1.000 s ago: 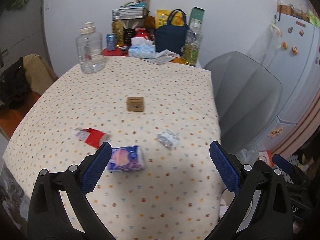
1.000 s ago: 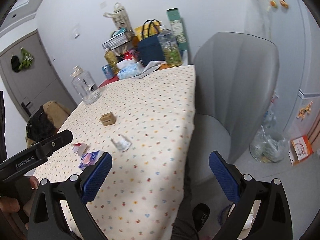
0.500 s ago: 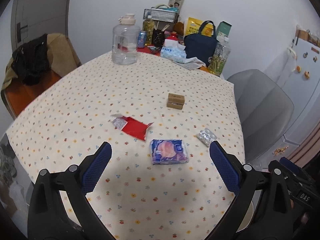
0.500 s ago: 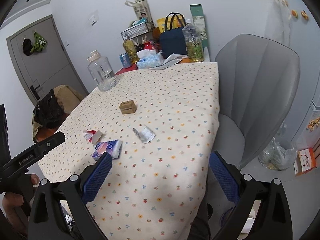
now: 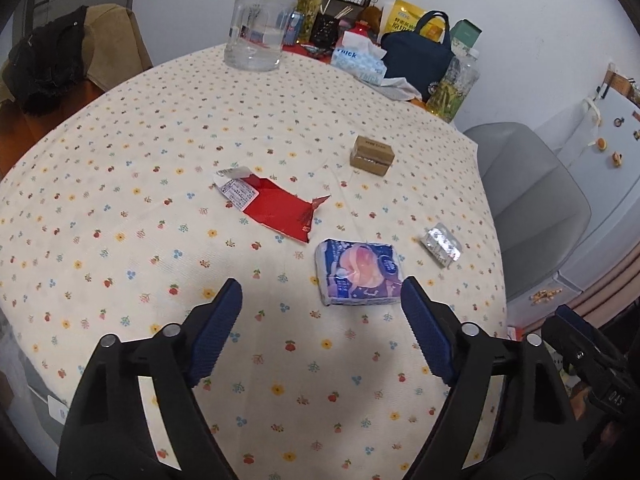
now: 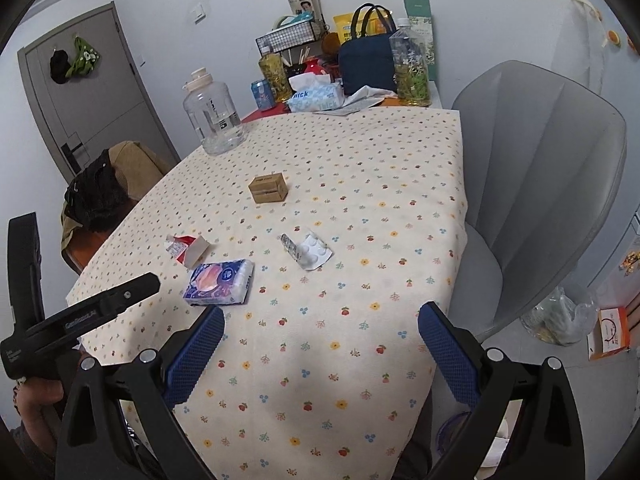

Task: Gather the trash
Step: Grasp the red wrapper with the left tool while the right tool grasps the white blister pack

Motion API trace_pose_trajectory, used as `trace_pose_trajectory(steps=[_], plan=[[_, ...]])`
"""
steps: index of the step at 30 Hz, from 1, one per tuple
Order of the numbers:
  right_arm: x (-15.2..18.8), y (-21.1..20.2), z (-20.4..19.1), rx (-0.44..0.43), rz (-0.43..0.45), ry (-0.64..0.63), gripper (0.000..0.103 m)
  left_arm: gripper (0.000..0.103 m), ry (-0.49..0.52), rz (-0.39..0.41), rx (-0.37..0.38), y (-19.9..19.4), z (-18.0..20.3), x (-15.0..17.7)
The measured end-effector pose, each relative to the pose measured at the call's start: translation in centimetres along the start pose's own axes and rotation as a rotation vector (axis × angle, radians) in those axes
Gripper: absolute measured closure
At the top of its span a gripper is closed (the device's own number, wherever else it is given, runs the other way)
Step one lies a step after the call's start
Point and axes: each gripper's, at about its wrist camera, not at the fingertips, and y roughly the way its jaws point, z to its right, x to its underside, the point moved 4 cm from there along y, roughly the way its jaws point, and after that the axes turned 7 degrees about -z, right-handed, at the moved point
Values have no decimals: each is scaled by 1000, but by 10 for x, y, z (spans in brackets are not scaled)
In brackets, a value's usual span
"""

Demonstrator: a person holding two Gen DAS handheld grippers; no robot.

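Blue-padded, my left hand-held gripper (image 5: 322, 332) and right hand-held gripper (image 6: 320, 354) hover spread apart, low in frame, above the floral-clothed table (image 5: 120, 184).

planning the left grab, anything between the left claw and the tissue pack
Nothing: in the left wrist view only bare tablecloth separates the open left claw from the tissue pack.

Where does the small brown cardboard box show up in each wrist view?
Left wrist: small brown cardboard box sits upper right of centre, beyond the red wrapper.
Right wrist: the box sits left of centre, mid-table.
Shared landmark: the clear water jug at the table's far side.
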Motion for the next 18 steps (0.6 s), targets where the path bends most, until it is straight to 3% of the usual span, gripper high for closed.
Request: trace_pose_trajectory(steps=[4,9,18], plan=[[-2,14,-3,-1,-20,-4,8,25,-35,-2,-22,14,-16,-9],[-11,34,-7,-5,-46,-12,12,31,2,18,-56,24,-16,-25],[-36,68,-10,4,-86,-32,12,64,29,-31,-72,61,-8,-48]])
